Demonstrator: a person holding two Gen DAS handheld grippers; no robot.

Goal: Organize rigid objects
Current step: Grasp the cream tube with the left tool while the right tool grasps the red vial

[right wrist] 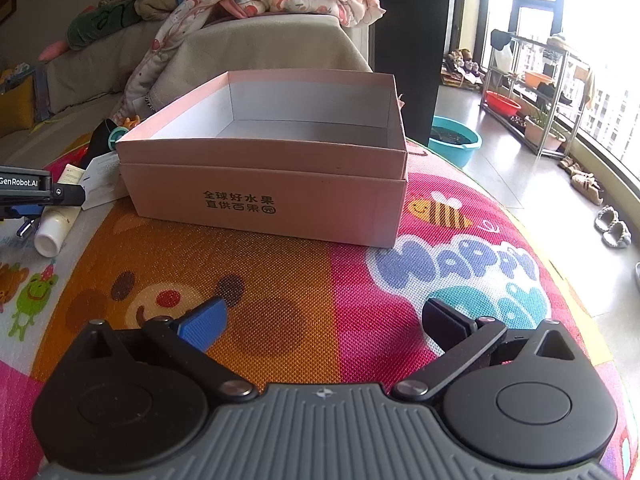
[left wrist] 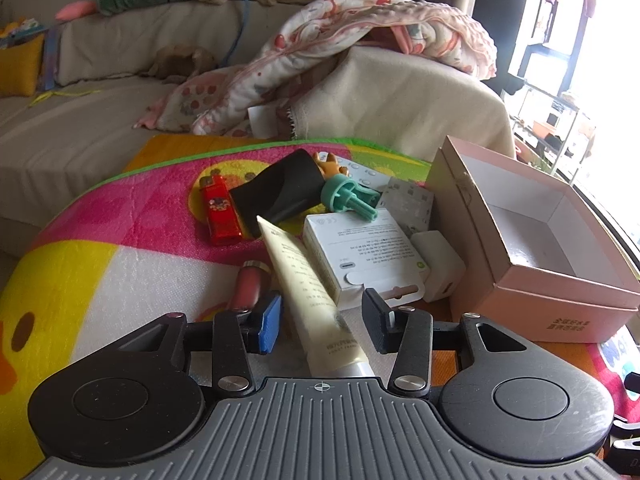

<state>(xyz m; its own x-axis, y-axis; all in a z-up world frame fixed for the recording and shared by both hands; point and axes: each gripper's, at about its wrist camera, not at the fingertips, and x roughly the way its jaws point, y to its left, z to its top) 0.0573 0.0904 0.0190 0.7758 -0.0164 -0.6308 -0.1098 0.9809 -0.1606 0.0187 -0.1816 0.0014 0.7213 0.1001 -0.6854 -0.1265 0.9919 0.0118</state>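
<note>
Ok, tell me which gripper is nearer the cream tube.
Left. The left gripper is open with its fingers either side of the cream tube; the right gripper hangs open over bare mat before the pink box.

Each gripper, left (left wrist: 322,322) and right (right wrist: 324,322), has a grey ribbed body, black round housings, silver screws, and two fingers (one blue-padded (left wrist: 269,322), one black).

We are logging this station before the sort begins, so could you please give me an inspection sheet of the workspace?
Surface: colourful play mat.
Job's things: open pink box, nothing seen inside; cream tube, red lighter, black nozzle, white carton piled left of it.
Clutter: green plastic piece.
Grippers: left gripper open, straddling the tube; right gripper open over mat.
Cables: blue cord on sofa.
Surroundings: sofa, blanket, teal basin.
</note>
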